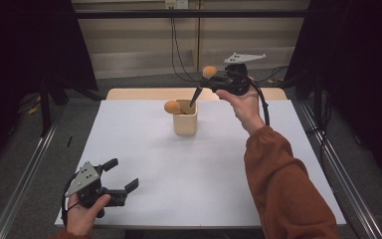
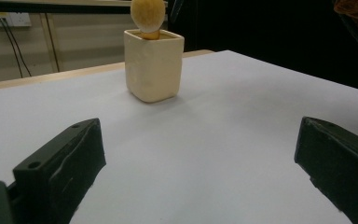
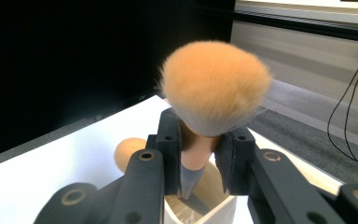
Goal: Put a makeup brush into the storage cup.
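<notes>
Orange-bristled makeup brush with a dark tapered handle [image 1: 205,79]: sitting clamped in the right gripper [image 1: 214,82] jaws, above the cream square ceramic holder [image 1: 185,122] at the far centre of the white counter [image 1: 204,169]. Second brush [image 1: 172,106]: resting in the holder. Left gripper [image 1: 122,178]: resting near left, jaws wide, holding nothing.

An orange-bristled brush [image 3: 216,84], a cream cup [image 2: 153,64], a white table [image 1: 199,169], perhaps faintly lilac.

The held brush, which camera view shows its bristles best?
The right gripper view: the brush sits close up, fluffy orange bristles sharp, clamped in the right tool above the cup. The high view shows it small and distant. The left gripper view shows another brush standing in the cup.
</notes>
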### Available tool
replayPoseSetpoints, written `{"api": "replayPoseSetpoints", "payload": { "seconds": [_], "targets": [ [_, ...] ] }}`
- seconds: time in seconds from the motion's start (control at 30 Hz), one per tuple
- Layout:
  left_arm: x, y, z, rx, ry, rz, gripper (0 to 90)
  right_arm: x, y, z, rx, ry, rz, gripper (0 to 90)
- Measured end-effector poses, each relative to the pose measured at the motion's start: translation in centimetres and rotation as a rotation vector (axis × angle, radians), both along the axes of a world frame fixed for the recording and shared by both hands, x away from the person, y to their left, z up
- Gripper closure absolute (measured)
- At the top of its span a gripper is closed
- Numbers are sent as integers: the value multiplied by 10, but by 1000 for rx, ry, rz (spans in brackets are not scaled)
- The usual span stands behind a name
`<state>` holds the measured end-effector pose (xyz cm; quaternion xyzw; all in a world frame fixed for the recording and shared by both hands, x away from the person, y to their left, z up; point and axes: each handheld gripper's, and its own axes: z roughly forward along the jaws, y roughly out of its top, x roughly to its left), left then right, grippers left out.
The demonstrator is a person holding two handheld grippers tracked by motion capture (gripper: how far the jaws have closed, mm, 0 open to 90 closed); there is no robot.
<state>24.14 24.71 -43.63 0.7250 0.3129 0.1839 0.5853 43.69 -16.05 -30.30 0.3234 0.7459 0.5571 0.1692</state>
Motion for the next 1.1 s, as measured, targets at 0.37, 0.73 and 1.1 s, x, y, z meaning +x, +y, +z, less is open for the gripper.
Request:
{"api": "replayPoseSetpoints", "payload": {
  "seconds": [0.37,0.73,1.1],
  "targets": [
    [0,-1,0,14,-12,-9,15,7,9,-16,-24,26,-22,731],
    [0,-1,0,24,-13,-15,16,11,19,-35,-77,54,-21,730],
    [0,-1,0,15,-12,-10,16,11,21,-48,-84,78,-15,730]
  ]
}}
